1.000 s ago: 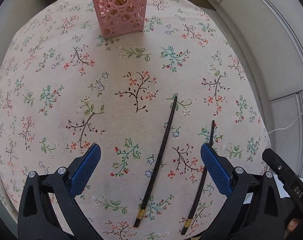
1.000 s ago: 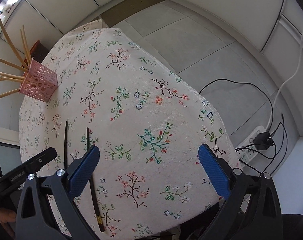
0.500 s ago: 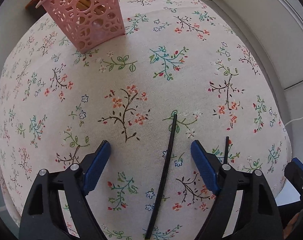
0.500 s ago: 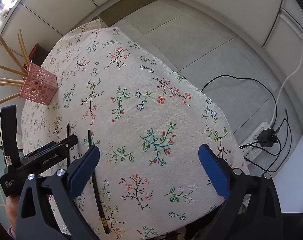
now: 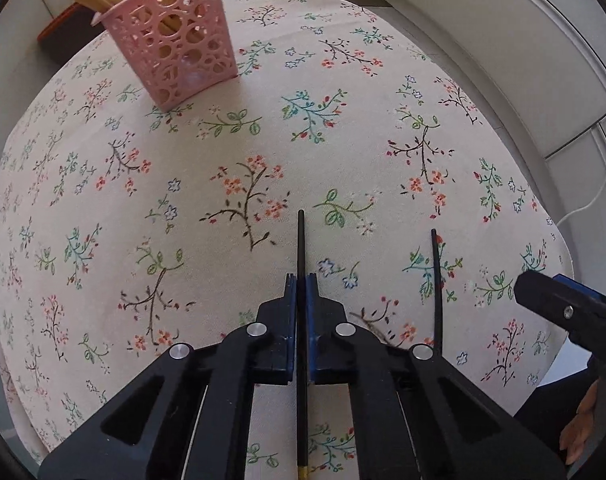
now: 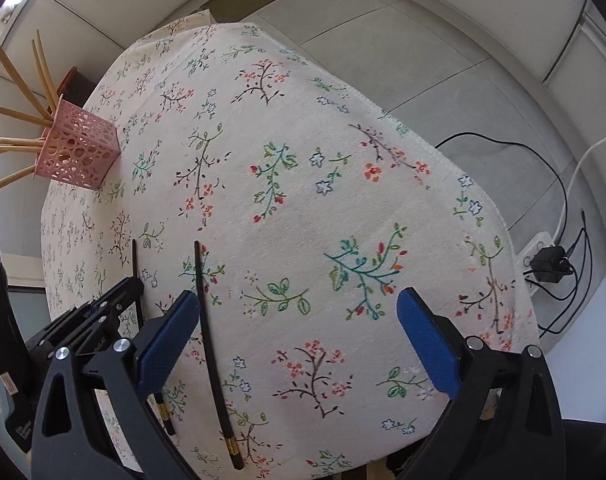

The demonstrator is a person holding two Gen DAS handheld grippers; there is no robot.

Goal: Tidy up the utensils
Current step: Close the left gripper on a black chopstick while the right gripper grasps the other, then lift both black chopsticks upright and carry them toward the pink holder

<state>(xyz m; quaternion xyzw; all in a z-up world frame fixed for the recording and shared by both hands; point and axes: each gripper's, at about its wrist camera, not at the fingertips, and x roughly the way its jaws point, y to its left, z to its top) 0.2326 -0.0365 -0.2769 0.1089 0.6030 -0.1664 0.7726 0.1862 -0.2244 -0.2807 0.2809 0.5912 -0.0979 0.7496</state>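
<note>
A table covered with a floral tablecloth [image 5: 343, 152] fills both views. At its far left part stands a pink perforated basket [image 5: 175, 44], and several light wooden chopsticks [image 6: 19, 116] stick out of it and fan to the left.

The left gripper [image 5: 301, 280] is low over the cloth in the near part of the table and points forward along a black chopstick [image 5: 301, 240]. Its two blue pads are pressed together on this chopstick, so the claw is narrow and holds it. The thin tip of the chopstick reaches out in front of the fingers, and the thick end with a gold band shows behind them, near the bottom edge of the left wrist view. In the right wrist view the left gripper [image 6: 137, 280] appears at the left side, with the same chopstick passing through it.

The right gripper [image 6: 299, 320] is to the right of the left one, above the near edge of the table, tilted down toward the cloth. Its claw is wide and holds nothing. A second black chopstick [image 6: 211, 340] lies flat on the cloth just beside the left blue pad [image 6: 167, 340] of this gripper, inside the gap between the fingers. Whether it touches the pad, I cannot tell. Its gold-banded end is close to the table edge.

On the floor at the right lies a white power strip [image 6: 539, 248] with black cables [image 6: 563, 184].
</note>
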